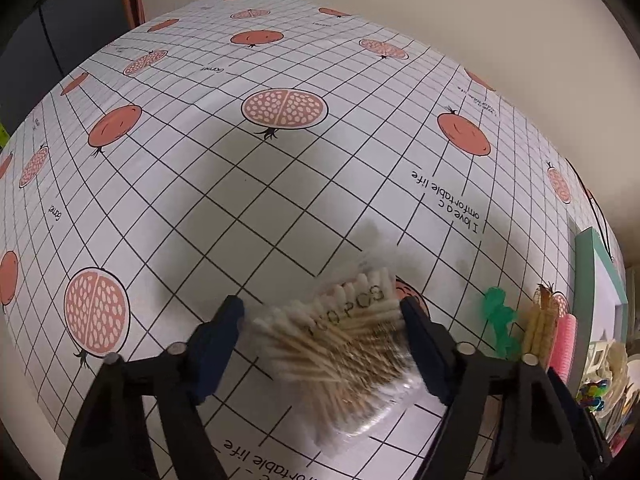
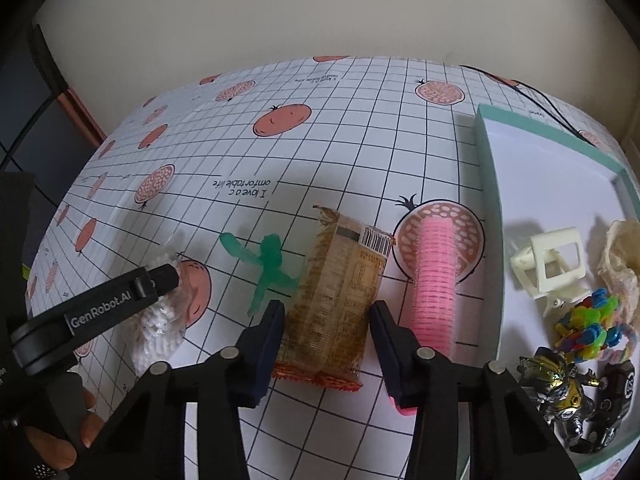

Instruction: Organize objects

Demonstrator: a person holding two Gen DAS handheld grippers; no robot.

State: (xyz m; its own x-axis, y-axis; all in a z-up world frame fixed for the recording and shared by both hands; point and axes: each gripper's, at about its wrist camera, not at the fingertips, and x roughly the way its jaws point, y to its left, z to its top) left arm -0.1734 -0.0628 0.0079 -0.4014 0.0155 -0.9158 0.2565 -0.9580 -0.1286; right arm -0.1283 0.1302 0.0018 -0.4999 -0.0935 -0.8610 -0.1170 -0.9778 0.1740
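Between the left gripper's fingers: a clear bag of cotton swabs [image 1: 340, 344] is lying on the desk [image 1: 240, 184], tilted, with a gap showing on the left side.
Left gripper [image 1: 322, 312]: jaws are standing spread around the swab bag; whether the right finger is touching it cannot be told.
Right gripper [image 2: 328, 320]: released, jaws are straddling the snack packet without pressing it.
Snack packet [image 2: 340, 292]: golden wrapper, barcode up, is lying flat between the right gripper's fingers.
Pink hair roller [image 2: 434, 280]: is lying just right of the packet, beside the tray.
Green plastic figure [image 2: 268, 264]: is lying just left of the packet.
Tray [image 2: 490, 200]: teal-rimmed, is sitting at the desk's right; it is holding a cream hair claw [image 2: 548, 268], a colourful bead cluster [image 2: 588, 324], a lace piece [image 2: 620, 264] and two toy robots [image 2: 568, 392].
Desk covering: white grid cloth with pomegranate prints.
Person: fingers [image 2: 86, 420] are gripping the left gripper's handle, seen from the right wrist.
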